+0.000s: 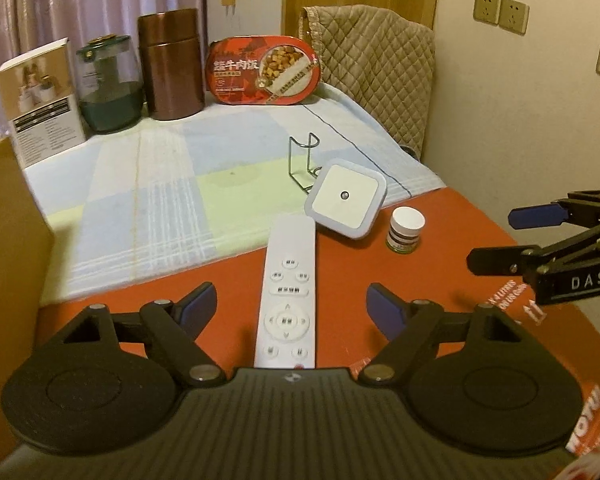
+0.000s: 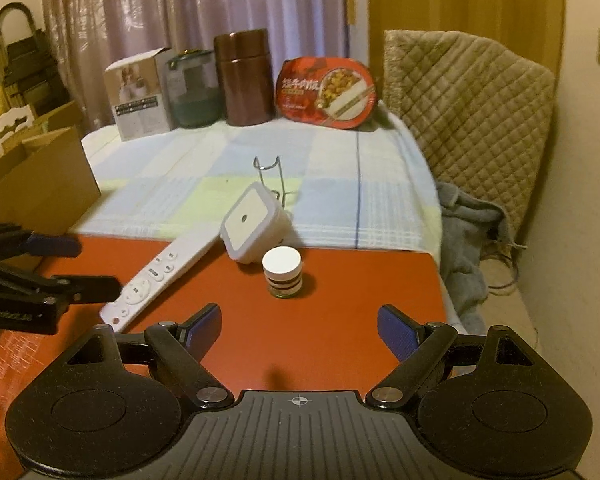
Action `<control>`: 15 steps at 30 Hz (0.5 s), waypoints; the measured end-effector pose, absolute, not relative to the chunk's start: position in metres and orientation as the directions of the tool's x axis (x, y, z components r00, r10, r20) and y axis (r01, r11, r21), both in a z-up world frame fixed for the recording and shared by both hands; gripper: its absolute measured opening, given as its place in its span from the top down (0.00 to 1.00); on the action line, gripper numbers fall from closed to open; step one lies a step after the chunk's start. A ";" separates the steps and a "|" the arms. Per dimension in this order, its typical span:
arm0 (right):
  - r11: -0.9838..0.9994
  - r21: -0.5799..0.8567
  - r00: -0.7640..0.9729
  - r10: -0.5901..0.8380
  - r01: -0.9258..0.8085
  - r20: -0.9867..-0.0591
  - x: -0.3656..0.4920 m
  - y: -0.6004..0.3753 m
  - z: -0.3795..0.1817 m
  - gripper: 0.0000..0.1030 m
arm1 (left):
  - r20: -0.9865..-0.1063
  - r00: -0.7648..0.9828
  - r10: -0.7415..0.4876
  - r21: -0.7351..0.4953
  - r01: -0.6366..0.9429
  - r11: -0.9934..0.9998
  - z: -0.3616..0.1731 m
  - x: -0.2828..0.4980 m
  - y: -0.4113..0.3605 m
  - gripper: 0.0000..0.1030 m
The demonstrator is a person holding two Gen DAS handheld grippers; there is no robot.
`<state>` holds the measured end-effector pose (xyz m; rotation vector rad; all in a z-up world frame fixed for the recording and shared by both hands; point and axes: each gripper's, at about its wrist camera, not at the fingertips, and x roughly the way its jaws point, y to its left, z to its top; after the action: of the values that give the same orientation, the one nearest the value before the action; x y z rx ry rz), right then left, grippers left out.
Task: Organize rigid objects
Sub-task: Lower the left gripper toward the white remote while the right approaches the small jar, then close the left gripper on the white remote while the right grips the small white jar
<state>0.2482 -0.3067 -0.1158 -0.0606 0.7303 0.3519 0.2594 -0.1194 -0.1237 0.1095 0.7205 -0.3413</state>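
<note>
- Two black grippers with blue pads hang over a red box top, both with jaws apart and nothing clamped.
- The left gripper (image 1: 288, 300) straddles a long white remote control (image 1: 287, 296) lying flat on the red surface (image 1: 440, 280); its pads (image 1: 198, 306) stand clear of the remote's sides.
- The right gripper (image 2: 300, 330) points at a small white-capped jar (image 2: 282, 272) standing upright, well ahead of its fingertips.
- A square white night-light plug (image 1: 346, 196) leans tilted just beside the remote's far end and near the jar.
- A thin wire stand (image 1: 304, 160) sits behind it on the pale checked cloth (image 1: 140, 184).
- Along the back stand a white carton (image 1: 40, 100), a green-tinted glass jar (image 1: 108, 84), a brown metal canister (image 1: 172, 64) and a red oval meal box (image 1: 264, 70).
</note>
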 end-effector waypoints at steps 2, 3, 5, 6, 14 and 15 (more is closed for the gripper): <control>0.936 0.069 0.685 0.301 -0.344 -0.663 0.255 -0.305 -0.123 0.21 | -0.664 0.699 -0.267 0.002 0.359 0.933 -0.131 0.269 -0.125 0.25; 0.934 0.075 0.683 0.308 -0.349 -0.662 0.259 -0.304 -0.126 0.22 | -0.664 0.698 -0.270 0.007 0.367 0.930 -0.135 0.274 -0.127 0.26; 0.930 0.079 0.681 0.319 -0.359 -0.659 0.265 -0.303 -0.132 0.26 | -0.665 0.694 -0.276 0.009 0.377 0.926 -0.143 0.283 -0.130 0.28; 0.928 0.080 0.680 0.323 -0.364 -0.658 0.268 -0.302 -0.134 0.28 | -0.668 0.690 -0.279 0.011 0.384 0.923 -0.146 0.286 -0.131 0.30; 0.915 0.096 0.673 0.357 -0.392 -0.648 0.289 -0.297 -0.151 0.36 | -0.678 0.673 -0.296 0.015 0.415 0.910 -0.166 0.305 -0.130 0.44; 0.913 0.097 0.672 0.360 -0.396 -0.647 0.291 -0.296 -0.152 0.37 | -0.678 0.671 -0.300 0.011 0.417 0.909 -0.167 0.307 -0.129 0.46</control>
<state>0.2907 -0.2962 -0.1522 -0.0528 0.7171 0.4258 0.3067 -0.1295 -0.1675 0.1706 0.7303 -0.4064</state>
